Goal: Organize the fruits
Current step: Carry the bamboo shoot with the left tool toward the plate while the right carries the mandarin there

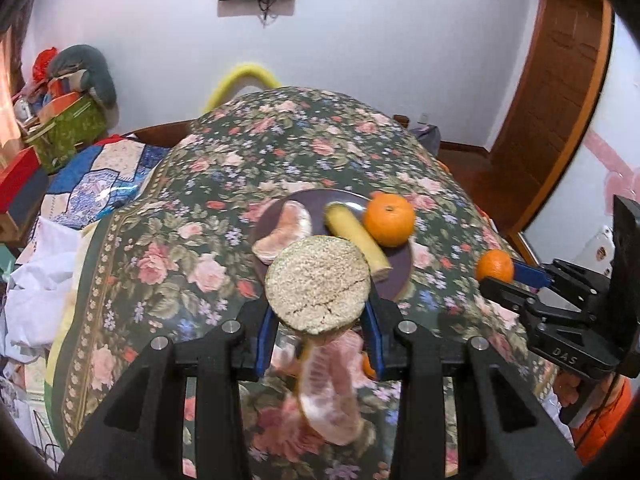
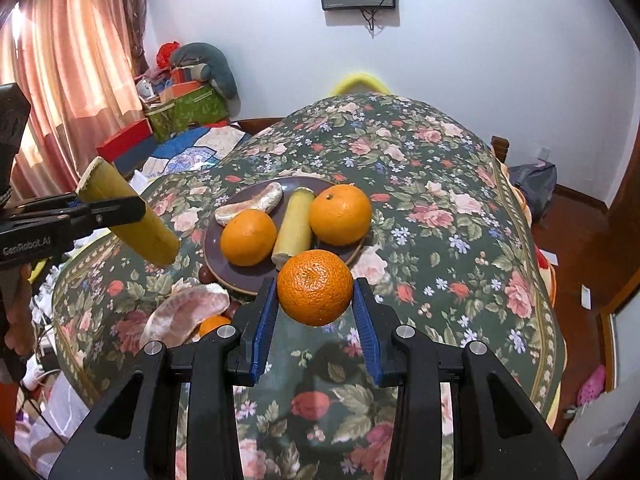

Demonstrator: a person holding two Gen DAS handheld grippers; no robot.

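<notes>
While both arms hover above the flowered surface, the left tongs are clamped on a yellow-green cane piece, its cut end facing the camera. The right tongs are clamped on a mandarin, blue pads pressing both sides. Just beyond, the dark plate carries two mandarins, a second cane piece and a pomelo segment. Another pomelo segment lies on the near left, off the plate.
</notes>
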